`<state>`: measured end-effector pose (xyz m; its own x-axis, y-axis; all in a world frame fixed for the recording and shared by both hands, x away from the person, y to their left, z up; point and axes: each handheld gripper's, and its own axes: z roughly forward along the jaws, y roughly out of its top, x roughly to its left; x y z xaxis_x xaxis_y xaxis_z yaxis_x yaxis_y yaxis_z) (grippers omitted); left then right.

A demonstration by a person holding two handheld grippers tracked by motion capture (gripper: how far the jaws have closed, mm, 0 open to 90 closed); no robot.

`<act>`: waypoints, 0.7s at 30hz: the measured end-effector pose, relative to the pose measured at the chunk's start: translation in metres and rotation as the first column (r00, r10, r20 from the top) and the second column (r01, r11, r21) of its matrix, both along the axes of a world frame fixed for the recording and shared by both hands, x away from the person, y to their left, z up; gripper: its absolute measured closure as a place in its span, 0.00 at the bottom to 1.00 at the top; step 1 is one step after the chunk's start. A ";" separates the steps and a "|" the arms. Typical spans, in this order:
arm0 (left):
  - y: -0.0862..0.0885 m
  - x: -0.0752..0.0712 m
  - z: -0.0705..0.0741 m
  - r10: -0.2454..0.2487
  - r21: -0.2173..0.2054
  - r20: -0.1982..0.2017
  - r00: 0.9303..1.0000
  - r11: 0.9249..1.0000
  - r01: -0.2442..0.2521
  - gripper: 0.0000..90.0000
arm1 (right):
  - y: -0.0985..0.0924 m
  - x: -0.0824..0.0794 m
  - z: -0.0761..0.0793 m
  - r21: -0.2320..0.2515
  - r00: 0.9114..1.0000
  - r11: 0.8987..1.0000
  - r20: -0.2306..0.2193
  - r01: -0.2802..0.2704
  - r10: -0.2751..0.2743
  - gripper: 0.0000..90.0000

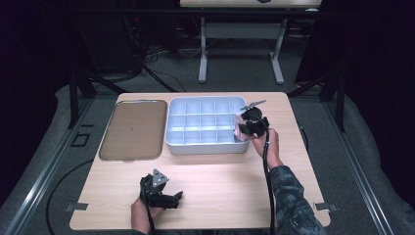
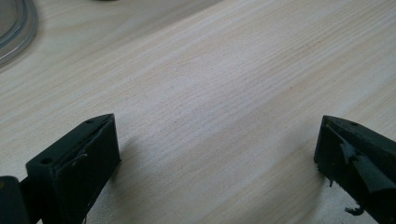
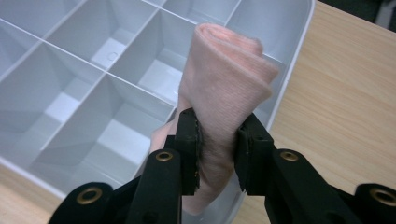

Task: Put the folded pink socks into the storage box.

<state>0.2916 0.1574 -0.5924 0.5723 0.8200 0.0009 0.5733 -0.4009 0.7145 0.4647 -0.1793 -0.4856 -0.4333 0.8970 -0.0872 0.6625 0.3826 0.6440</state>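
A folded pink cloth (image 3: pixel 224 88) is pinched between the jaws of my right gripper (image 3: pixel 217 140), which is shut on it. The cloth hangs over the right-hand compartments of a white divided organizer box (image 3: pixel 70 93). From above, the right gripper (image 1: pixel 250 125) sits at the box's right edge (image 1: pixel 205 147), with a bit of pink cloth (image 1: pixel 240 129) showing beside it. My left gripper (image 1: pixel 159 191) rests low over the table near the front edge, jaws wide apart and nothing between them (image 2: pixel 217 154).
A brown flat tray (image 1: pixel 132 129) lies left of the box on the wooden table (image 1: pixel 220 181). A clear rounded rim (image 2: pixel 18 28) shows at the top left of the left gripper view. Another table (image 1: pixel 244 29) stands beyond.
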 end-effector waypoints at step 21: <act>0.000 0.000 0.000 0.000 0.000 0.000 1.000 1.000 0.000 0.00 | 0.005 -0.004 -0.011 -0.076 0.999 0.996 0.026 -0.046 0.048 0.80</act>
